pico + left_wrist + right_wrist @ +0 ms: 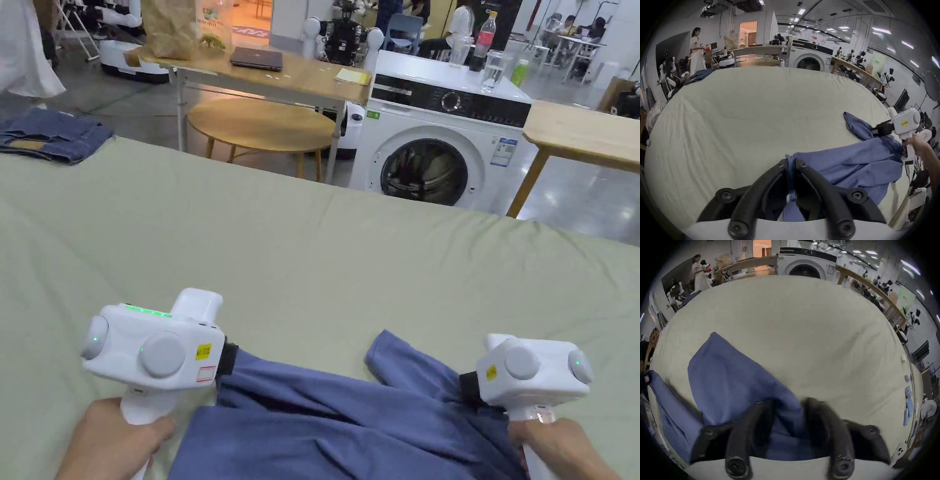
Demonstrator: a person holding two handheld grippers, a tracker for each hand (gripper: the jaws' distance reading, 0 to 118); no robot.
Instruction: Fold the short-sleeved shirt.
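Shirt point(350, 419) pinched by left gripper point(791, 162); right gripper point(788, 404) grip unclear; jeans point(53, 134) far off

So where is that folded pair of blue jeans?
In the head view, the folded blue denim jeans lie at the far left corner of the pale green sheet, left of the round wooden table.

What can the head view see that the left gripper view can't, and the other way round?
Head view adds: the left hand holding the left gripper by its white body, and a bottle and glass atop the washing machine. Left gripper view adds: that gripper's jaws up close, pressed on a bunched edge of the blue shirt, plus a standing person and ceiling lights. Shared: shirt, green sheet, washing machine, folded jeans, right gripper.
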